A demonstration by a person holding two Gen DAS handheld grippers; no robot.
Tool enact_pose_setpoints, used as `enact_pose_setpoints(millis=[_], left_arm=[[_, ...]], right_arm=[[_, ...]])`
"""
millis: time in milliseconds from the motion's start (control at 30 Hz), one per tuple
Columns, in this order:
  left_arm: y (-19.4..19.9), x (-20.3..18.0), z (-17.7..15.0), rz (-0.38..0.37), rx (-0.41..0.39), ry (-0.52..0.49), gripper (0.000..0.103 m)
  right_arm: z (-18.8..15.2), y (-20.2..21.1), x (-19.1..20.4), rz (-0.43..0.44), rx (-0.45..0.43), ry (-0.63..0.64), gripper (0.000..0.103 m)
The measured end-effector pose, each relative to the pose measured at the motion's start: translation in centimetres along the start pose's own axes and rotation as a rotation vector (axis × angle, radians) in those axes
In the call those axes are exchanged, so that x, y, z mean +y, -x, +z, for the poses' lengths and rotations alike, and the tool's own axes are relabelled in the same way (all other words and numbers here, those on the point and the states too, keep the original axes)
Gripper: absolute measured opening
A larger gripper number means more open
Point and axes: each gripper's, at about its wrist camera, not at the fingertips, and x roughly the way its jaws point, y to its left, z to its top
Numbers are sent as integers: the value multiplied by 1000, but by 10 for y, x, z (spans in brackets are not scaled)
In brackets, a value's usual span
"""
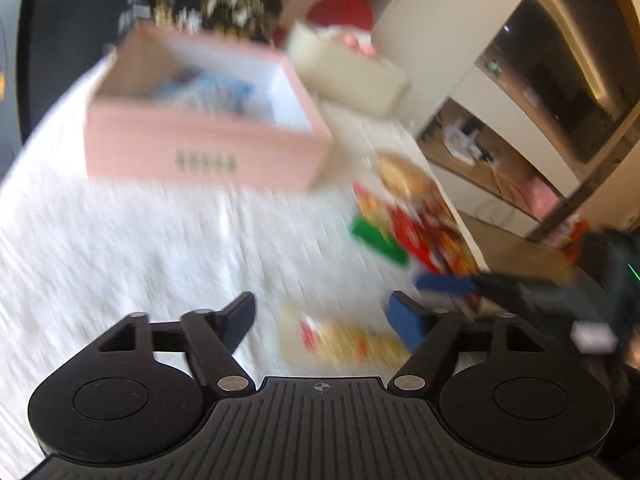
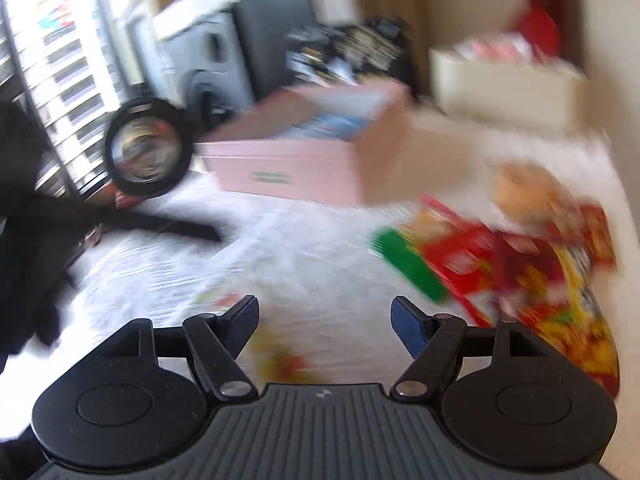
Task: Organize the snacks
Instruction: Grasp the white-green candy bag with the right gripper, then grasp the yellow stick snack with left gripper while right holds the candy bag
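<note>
Both views are blurred by motion. My left gripper [image 1: 322, 318] hangs open over a white tablecloth [image 1: 120, 248], with a yellow snack packet [image 1: 344, 342] lying on the cloth between and under its fingertips. I cannot tell whether the pads touch it. One blue pad [image 1: 444, 282] of my right gripper reaches in from the right. My right gripper [image 2: 324, 316] is open with nothing pinched, and a yellow packet [image 2: 280, 358] lies on the cloth below it. A pile of red, green and yellow snack packets [image 1: 416, 220] [image 2: 520, 264] lies to the right. An open pink box [image 1: 200, 160] [image 2: 288, 176] holds blue packets.
A cream box [image 1: 348, 72] [image 2: 500, 92] with red and white items stands behind the pink box. A black patterned bag [image 1: 216, 0] is at the back. The left gripper's camera lens [image 2: 148, 148] shows at the left. The table's edge [image 1: 452, 208] runs past the snack pile.
</note>
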Motion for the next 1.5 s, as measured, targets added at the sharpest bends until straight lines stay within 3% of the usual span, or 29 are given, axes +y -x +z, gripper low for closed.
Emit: enact_pose_setpoints(millis=[100,200,400,433,500,567,767,967,1167,1367,1500], left_arm=[[-2,-5,-11,-13,30,3,63],[-1,-11,-17,-16,58,-15,62],[-8,-15,-30,-63,132,-19,62],[-8,-15,-31,-70,133,-17,62],[-7,-12,-32,-95,134,2,62],[-9,-7,-31,-121,132,36,62],[-25,-1,-14,-141,79,106,62],[-45,3,17,-146,-2,119,62],[-27,9,28,-50,-74,77,62],[-19,-19,-2,54,8,-115,62],[-36,-41,-21,119,44,-249,62]], right_arm=[[9,-8,-20,-43,-36,-137,74],[24,-24,-23,-130,-69,-176,74],[46,-62,-7,-229,-63,-38,81],[47,-65,-7,-240,-69,-19,79],[47,-63,-6,-258,-80,17,62],[42,-55,-5,-236,-75,50,58],[0,-18,3,-181,-73,140,58],[-19,-1,10,-71,-73,69,58],[-17,-6,26,9,-79,63,59],[-18,-4,17,-187,-133,106,62],[-21,1,5,-203,-133,64,68]])
